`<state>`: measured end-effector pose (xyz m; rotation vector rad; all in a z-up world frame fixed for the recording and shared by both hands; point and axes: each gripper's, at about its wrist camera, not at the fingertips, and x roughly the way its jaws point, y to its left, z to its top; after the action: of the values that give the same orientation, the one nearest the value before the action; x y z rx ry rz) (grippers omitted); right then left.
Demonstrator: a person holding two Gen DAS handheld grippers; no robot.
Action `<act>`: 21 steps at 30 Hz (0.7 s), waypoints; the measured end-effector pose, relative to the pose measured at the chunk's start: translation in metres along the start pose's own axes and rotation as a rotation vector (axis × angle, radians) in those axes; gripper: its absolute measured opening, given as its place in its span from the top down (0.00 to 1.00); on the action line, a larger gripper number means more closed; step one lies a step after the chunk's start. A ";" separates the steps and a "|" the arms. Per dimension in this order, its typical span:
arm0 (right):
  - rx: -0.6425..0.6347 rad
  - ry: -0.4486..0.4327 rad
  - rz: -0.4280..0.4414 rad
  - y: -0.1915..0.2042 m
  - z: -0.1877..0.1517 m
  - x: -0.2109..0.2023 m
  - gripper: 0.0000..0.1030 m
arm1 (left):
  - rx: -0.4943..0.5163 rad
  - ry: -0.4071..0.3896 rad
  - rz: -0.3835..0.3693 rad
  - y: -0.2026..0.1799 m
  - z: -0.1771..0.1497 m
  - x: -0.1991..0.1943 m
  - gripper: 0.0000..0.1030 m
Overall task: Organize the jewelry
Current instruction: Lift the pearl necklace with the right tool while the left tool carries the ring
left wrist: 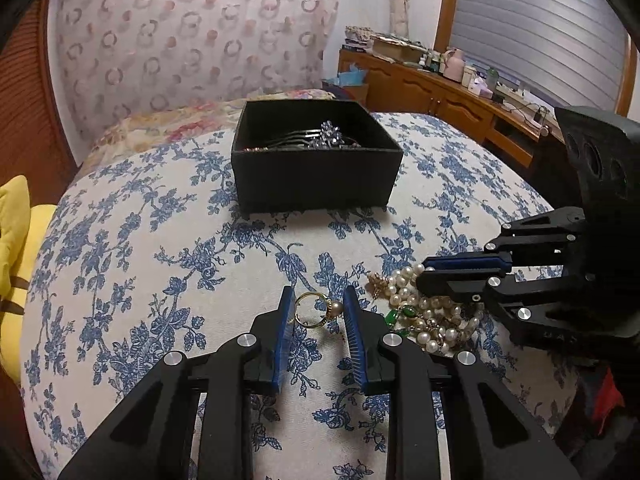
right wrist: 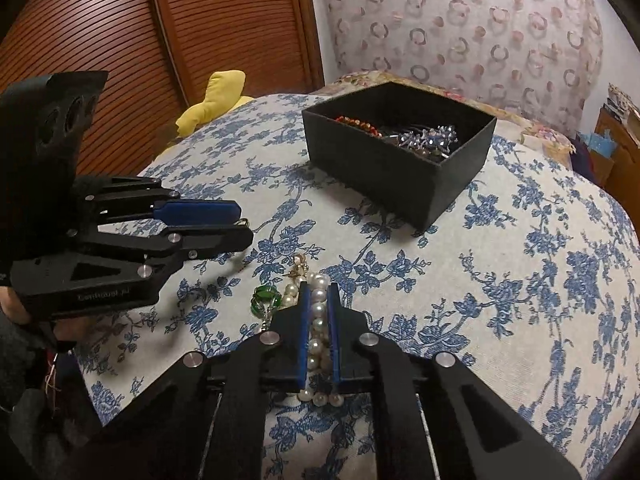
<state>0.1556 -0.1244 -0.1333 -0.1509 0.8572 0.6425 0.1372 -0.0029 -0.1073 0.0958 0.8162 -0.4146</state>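
Observation:
A gold ring with a pearl [left wrist: 316,310] lies on the blue-floral cloth between the tips of my left gripper [left wrist: 318,300], which is open around it. My right gripper [right wrist: 319,294] is shut on a white pearl necklace [right wrist: 318,320]; the strand runs between its blue pads. The necklace pile [left wrist: 428,312] with green stones [left wrist: 400,316] lies just right of the ring. The black jewelry box [left wrist: 316,176] stands beyond, holding a crystal hair comb [left wrist: 328,138] and red beads [right wrist: 356,123]. The left gripper also shows in the right wrist view [right wrist: 240,224].
The cloth-covered surface [left wrist: 160,240] curves away at its edges. A yellow cushion [left wrist: 16,240] lies at the left. A wooden dresser [left wrist: 440,92] with clutter stands at the back right. A louvred wooden door [right wrist: 160,40] is behind the left gripper.

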 end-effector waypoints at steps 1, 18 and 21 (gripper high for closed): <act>-0.002 -0.006 -0.001 0.000 0.000 -0.004 0.91 | -0.001 -0.005 0.000 0.000 0.001 -0.002 0.77; -0.049 -0.175 -0.071 0.004 0.026 -0.093 0.91 | -0.005 -0.124 0.005 -0.007 0.029 -0.043 0.77; -0.061 -0.207 -0.075 0.007 0.033 -0.106 0.91 | -0.003 -0.137 0.005 -0.008 0.032 -0.047 0.77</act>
<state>0.1217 -0.1557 -0.0317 -0.1682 0.6299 0.6028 0.1272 -0.0028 -0.0504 0.0656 0.6817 -0.4101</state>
